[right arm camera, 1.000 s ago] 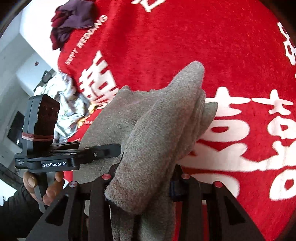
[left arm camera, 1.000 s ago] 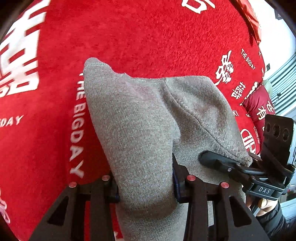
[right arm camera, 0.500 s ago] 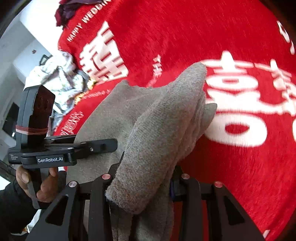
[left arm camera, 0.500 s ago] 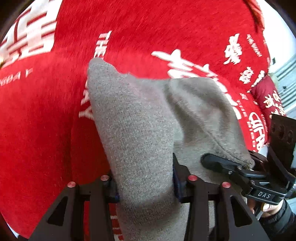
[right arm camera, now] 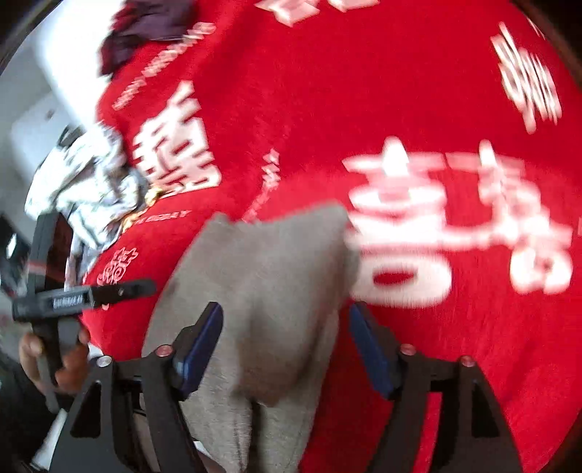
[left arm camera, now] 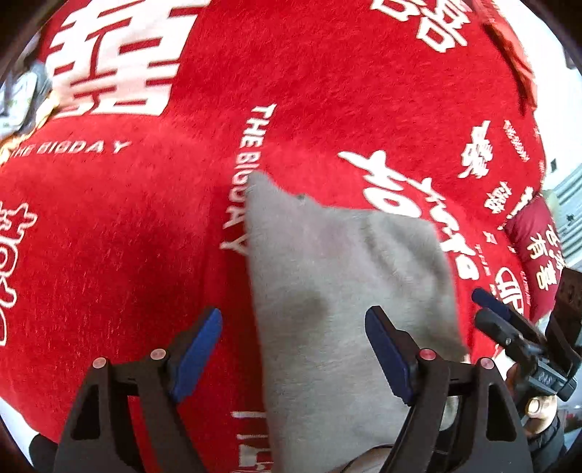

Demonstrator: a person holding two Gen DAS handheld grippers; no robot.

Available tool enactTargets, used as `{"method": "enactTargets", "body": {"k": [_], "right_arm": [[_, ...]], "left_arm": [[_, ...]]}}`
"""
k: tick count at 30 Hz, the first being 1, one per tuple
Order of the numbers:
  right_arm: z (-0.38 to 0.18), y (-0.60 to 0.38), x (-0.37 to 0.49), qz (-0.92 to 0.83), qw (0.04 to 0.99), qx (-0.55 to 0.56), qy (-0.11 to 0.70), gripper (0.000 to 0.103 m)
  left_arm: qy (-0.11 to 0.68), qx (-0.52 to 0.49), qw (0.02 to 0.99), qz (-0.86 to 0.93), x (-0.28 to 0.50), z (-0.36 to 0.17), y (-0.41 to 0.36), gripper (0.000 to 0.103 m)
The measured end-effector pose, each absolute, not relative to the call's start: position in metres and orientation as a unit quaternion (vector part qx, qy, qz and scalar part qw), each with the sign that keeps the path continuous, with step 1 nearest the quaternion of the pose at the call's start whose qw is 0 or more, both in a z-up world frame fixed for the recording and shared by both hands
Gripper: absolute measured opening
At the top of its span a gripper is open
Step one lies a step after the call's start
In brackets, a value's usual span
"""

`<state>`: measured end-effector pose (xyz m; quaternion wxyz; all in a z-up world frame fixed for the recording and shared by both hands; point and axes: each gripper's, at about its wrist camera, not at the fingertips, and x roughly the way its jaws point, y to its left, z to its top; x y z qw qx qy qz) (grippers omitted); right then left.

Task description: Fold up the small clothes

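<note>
A folded grey knitted garment (left arm camera: 345,273) lies on the red blanket (left arm camera: 327,91) with white lettering. My left gripper (left arm camera: 293,353) straddles its near end; its jaws are opening, the left pad stands clear of the cloth and the right pad is beside it, not pressing. In the right wrist view the same garment (right arm camera: 269,276) sits between the widening jaws of my right gripper (right arm camera: 285,349), which no longer pinch it. The right gripper (left arm camera: 509,327) also shows at the garment's right edge, and the left gripper (right arm camera: 120,287) at its left edge.
A heap of white patterned clothes (right arm camera: 80,182) lies at the blanket's left edge, with dark maroon clothes (right arm camera: 145,32) at the far corner. A red cushion (left arm camera: 534,247) sits at the right. A person's hand (right arm camera: 54,356) grips the left tool's handle.
Both grippers were shut on the bunched grey garment; their jaws have now spread and released it. The garment has dropped lower and flatter on the blanket, and both hands moved forward and down.
</note>
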<state>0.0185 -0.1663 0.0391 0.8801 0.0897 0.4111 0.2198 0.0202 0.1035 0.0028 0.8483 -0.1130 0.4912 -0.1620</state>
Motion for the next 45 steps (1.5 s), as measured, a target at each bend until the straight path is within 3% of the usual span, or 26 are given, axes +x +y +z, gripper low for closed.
{"method": "enactTargets", "body": {"k": [4,10,19,26,36,38,40,45], "right_arm": [[0.036,-0.137,0.025,0.291,0.861,0.042,0.415,0.08],[-0.017,-0.159,0.041,0.301,0.826,0.098,0.466,0.08],[0.018,-0.158,0.088,0.289,0.843,0.09,0.444,0.08],[-0.035,-0.136,0.14,0.276,0.798,0.074,0.531,0.08],[0.022,-0.137,0.031,0.278,0.849,-0.028,0.448,0.08],[0.022,-0.132,0.011,0.281,0.85,-0.029,0.445,0.08],[0.017,-0.125,-0.009,0.294,0.848,-0.036,0.439,0.08],[-0.003,-0.121,-0.031,0.29,0.85,-0.037,0.438,0.08]], "left_arm": [[0.473,-0.077,0.848,-0.225,0.013,0.008,0.071,0.082],[0.508,-0.065,0.824,-0.241,0.019,-0.03,0.055,0.082],[0.509,-0.043,0.83,-0.223,0.03,-0.02,0.054,0.082],[0.507,-0.014,0.835,-0.212,0.026,-0.028,0.047,0.082],[0.508,0.014,0.853,-0.121,0.007,-0.016,0.068,0.082],[0.516,0.012,0.85,-0.106,0.002,-0.022,0.074,0.082],[0.515,0.007,0.852,-0.095,-0.003,-0.024,0.077,0.091],[0.509,0.014,0.856,-0.086,-0.011,-0.024,0.078,0.092]]}}
